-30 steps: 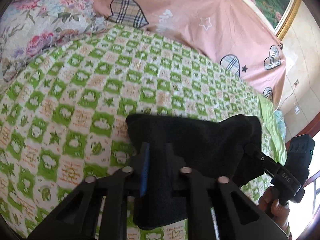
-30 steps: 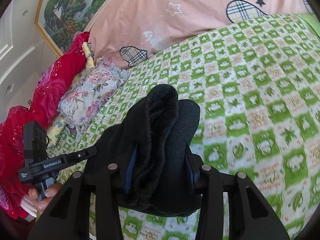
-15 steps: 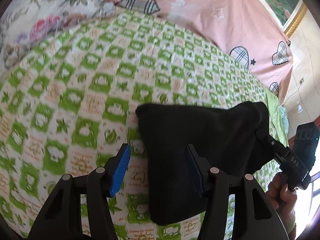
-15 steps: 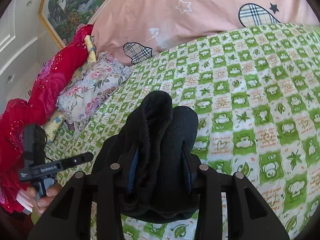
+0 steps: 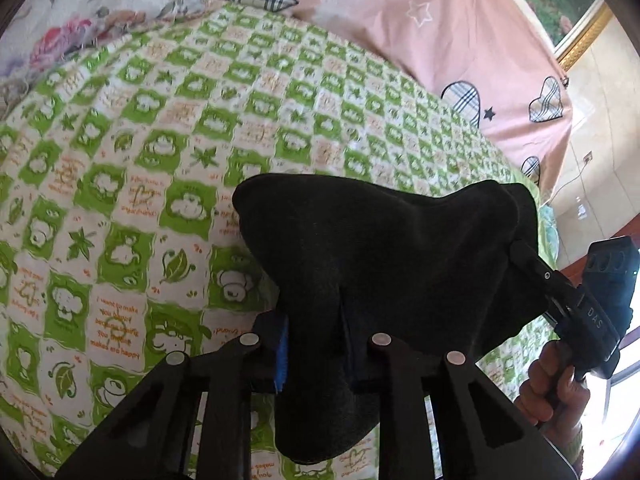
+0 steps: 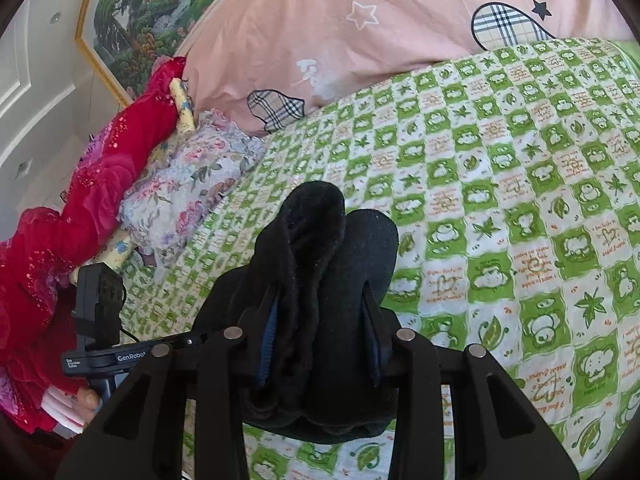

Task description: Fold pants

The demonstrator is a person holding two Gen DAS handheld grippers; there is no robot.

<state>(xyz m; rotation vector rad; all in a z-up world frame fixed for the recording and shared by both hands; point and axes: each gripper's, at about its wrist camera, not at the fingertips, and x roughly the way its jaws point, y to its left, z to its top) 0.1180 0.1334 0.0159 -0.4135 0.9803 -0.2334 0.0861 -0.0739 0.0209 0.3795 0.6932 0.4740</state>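
The black pants (image 5: 380, 248) hang as a folded bundle between both grippers, just above the green checked bedsheet (image 5: 120, 200). My left gripper (image 5: 314, 344) is closing on the bundle's near left part, with a fold of cloth pinched between its blue pads. My right gripper (image 6: 320, 320) is shut on a thick bunch of the pants (image 6: 320, 232), which bulges up past its fingers. In the left wrist view the right gripper (image 5: 518, 246) grips the bundle's right end, with a hand on its handle. The left gripper (image 6: 192, 340) shows at the lower left of the right wrist view.
A pink quilt with plaid hearts (image 5: 400, 20) lies along the far side of the bed. A floral pillow (image 6: 180, 184) and red sequinned fabric (image 6: 100, 184) sit at the bed's left end. A framed landscape painting (image 6: 140, 12) hangs behind.
The left gripper let go of the pants, stood open with the cloth by its right finger, then closed on a fold again, a little lower. The right gripper kept its grip.
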